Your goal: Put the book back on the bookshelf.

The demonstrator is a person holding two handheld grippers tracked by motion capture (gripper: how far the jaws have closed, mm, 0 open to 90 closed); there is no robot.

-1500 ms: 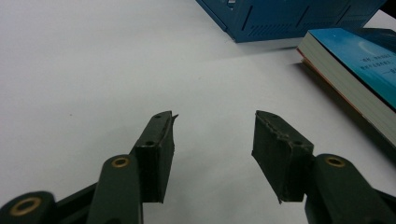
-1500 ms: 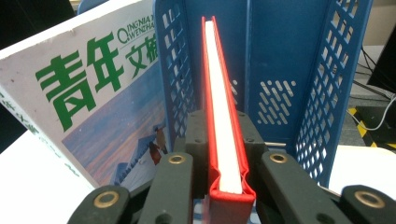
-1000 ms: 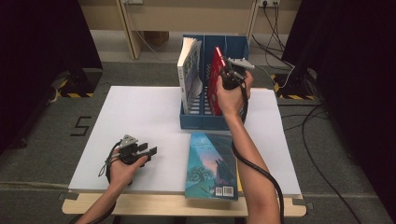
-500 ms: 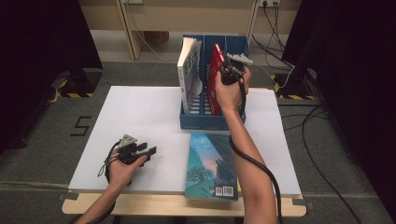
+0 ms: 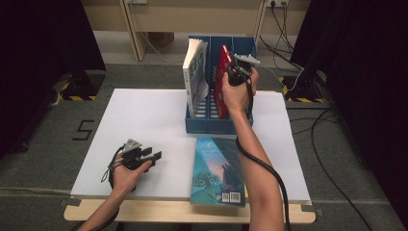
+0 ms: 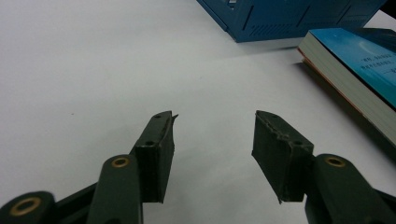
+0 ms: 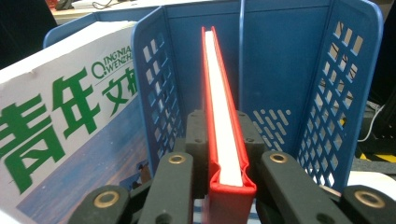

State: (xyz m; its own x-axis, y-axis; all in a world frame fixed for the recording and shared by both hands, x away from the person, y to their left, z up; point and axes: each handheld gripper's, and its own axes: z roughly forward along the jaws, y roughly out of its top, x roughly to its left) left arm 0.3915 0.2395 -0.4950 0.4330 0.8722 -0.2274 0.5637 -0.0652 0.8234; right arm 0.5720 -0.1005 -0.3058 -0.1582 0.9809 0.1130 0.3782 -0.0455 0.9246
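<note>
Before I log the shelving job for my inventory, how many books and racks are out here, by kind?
Books: 3 – red book, magazine-style book, teal book
File racks: 1 – blue rack
Total: 4

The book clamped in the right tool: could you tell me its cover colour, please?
Red cover, white pages; the right gripper view shows it best.

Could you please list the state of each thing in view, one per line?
Red book: upright in the rack's right slot, clamped.
Right gripper: shut on the red book.
Left gripper: open, empty.
Magazine: standing in the left slot, leaning.
Teal book: flat on the table, closed.
Rack: upright on the table.
</note>
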